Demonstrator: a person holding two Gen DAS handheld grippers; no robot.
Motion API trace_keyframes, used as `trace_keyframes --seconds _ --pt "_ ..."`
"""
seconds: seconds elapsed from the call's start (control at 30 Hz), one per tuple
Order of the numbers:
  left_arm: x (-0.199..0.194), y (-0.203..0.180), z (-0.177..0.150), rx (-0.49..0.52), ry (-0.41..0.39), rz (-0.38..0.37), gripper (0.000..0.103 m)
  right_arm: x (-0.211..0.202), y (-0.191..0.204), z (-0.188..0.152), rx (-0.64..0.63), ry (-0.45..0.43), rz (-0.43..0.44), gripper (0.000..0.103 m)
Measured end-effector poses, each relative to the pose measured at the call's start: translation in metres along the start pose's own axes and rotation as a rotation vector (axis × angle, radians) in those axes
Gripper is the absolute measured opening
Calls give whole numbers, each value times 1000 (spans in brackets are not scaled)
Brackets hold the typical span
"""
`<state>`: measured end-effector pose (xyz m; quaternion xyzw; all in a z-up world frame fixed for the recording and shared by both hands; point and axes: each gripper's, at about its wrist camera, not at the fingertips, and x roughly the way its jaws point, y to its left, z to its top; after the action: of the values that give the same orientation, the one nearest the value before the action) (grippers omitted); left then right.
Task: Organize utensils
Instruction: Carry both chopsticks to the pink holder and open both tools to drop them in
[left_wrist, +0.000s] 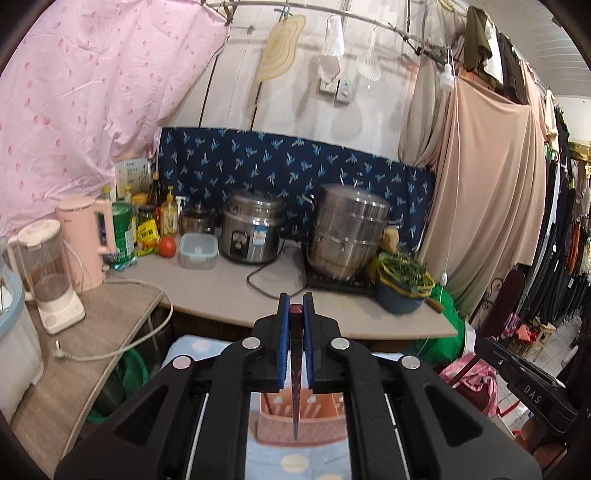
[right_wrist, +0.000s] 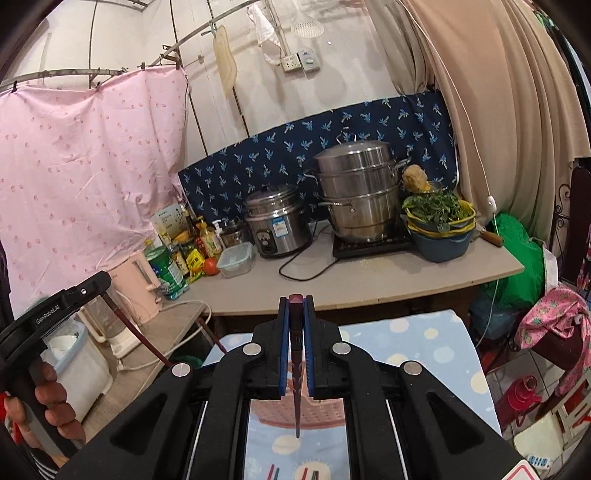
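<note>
My left gripper (left_wrist: 296, 300) is shut on a dark red chopstick (left_wrist: 296, 384) that hangs point down over a pink slotted utensil basket (left_wrist: 299, 417) on a blue dotted cloth. My right gripper (right_wrist: 296, 302) is shut on another dark red chopstick (right_wrist: 297, 387), its tip above the same pink basket (right_wrist: 295, 410). The left gripper's body (right_wrist: 55, 310) and its chopstick (right_wrist: 136, 332) show at the left of the right wrist view. Several utensils (right_wrist: 291, 472) lie on the cloth at the bottom edge.
A grey counter (left_wrist: 236, 295) holds a rice cooker (left_wrist: 251, 229), a steel steamer pot (left_wrist: 347, 236), a bowl of greens (left_wrist: 404, 284), bottles and a food box (left_wrist: 197, 251). A pink kettle (left_wrist: 86, 240) and blender (left_wrist: 48, 273) stand on a side table at left. Clothes hang at right.
</note>
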<state>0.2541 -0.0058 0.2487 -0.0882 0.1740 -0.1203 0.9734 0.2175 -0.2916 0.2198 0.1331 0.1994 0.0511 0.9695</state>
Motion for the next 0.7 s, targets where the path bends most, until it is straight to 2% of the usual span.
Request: trace_keyframes --seconds 0.13,0.3,0.7 --pt "12 -1 16 -7 -32 -7 7 18 3 19 22 -20 35 7" --pt "33 -1 20 -7 -28 1 7 47 3 21 31 -13 40 7" --pt "90 14 -21 -10 61 46 7 111 -14 -20 27 96 0 7"
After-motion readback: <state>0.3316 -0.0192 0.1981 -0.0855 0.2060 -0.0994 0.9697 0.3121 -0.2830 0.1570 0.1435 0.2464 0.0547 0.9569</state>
